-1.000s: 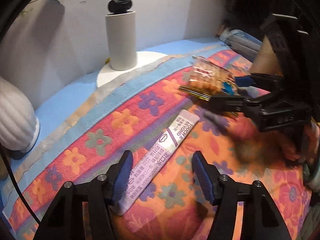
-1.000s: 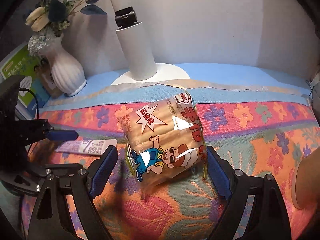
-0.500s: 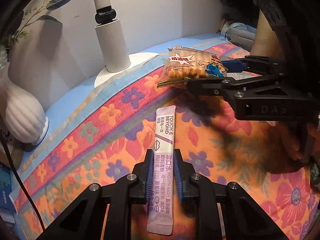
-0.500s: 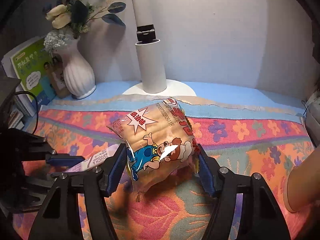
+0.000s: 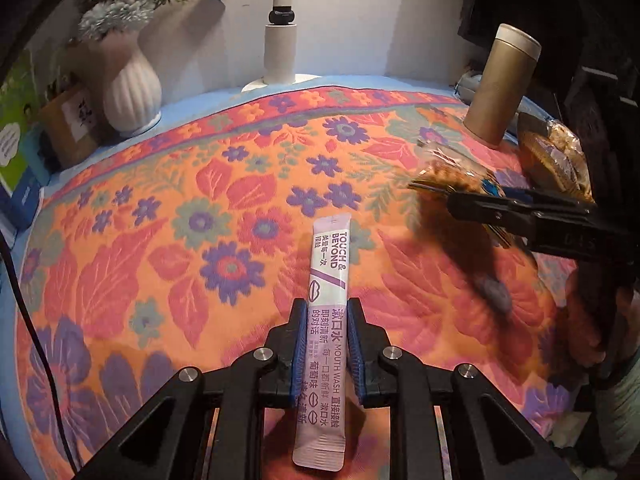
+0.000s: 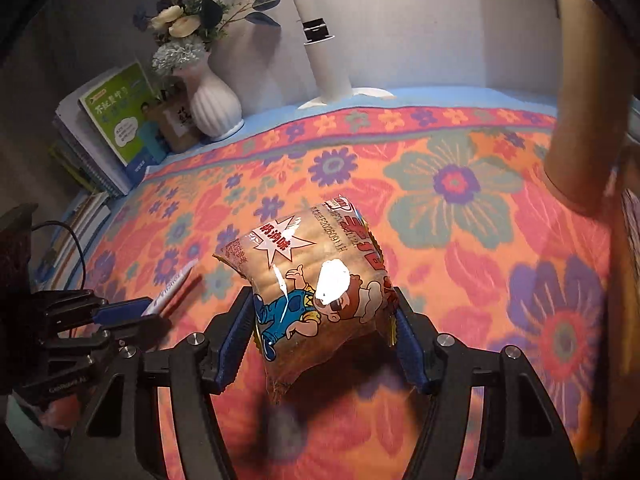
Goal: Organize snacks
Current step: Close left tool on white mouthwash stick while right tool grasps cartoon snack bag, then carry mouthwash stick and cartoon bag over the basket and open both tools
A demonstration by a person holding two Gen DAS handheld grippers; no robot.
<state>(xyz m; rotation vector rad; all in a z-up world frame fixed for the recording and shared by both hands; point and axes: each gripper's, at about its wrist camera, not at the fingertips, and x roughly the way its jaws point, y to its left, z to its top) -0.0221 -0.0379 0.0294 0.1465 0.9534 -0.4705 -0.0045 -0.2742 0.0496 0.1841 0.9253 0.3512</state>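
My left gripper is shut on a slim purple-and-white mouthwash sachet, which sticks out forward over the floral cloth. In the right wrist view my right gripper is shut on a clear snack bag with a cartoon figure and biscuits inside; both blue pads press its sides and it hangs above the cloth. The same bag shows blurred at the right of the left wrist view. The left gripper with the sachet appears at the left of the right wrist view.
A white ribbed vase with flowers and a white lamp post stand at the back wall. A tall gold canister stands back right, with a wrapped cookie packet beside it. Books lean at the far left.
Both grippers closed, the left on the sachet and the right on the snack bag. Both then pulled back from the wall, carrying their items above the cloth.
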